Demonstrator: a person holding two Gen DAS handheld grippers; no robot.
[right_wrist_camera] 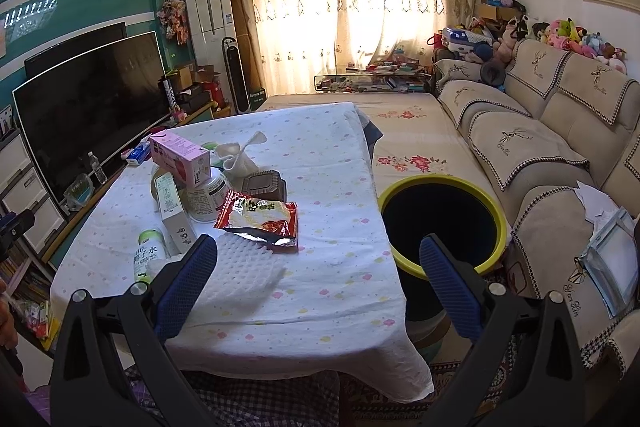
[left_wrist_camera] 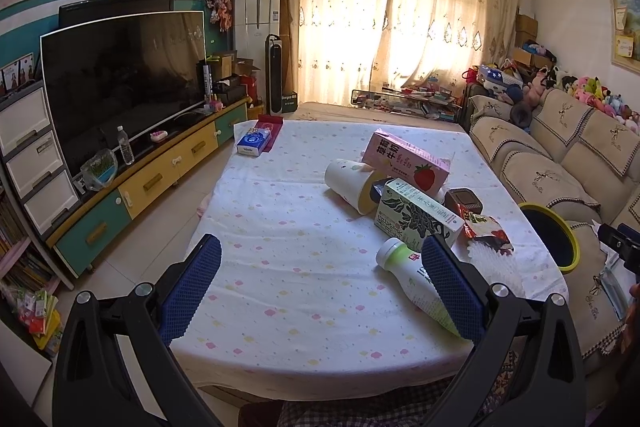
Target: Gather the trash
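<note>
A: Left gripper [left_wrist_camera: 320, 283], blue-padded, spread wide, holding nothing, hovering low over the near edge of the table under a white dotted cloth [left_wrist_camera: 280, 267]. Level, aimed along the tabletop.

B: Trash heaped toward the right side: white plastic bottle with green label [left_wrist_camera: 408, 271] lying on its side, nearest; then the green-and-white carton [left_wrist_camera: 416, 215], pink strawberry milk carton [left_wrist_camera: 404, 159], white paper cup [left_wrist_camera: 348, 187], red foil snack wrapper [right_wrist_camera: 260, 219].

A: Handy, probably — all close to the yellow-rimmed black bin [right_wrist_camera: 440, 223] beside the table's right edge.

B: Right gripper [right_wrist_camera: 318, 279] likewise splayed and empty, poised between wrapper and bin.
</note>
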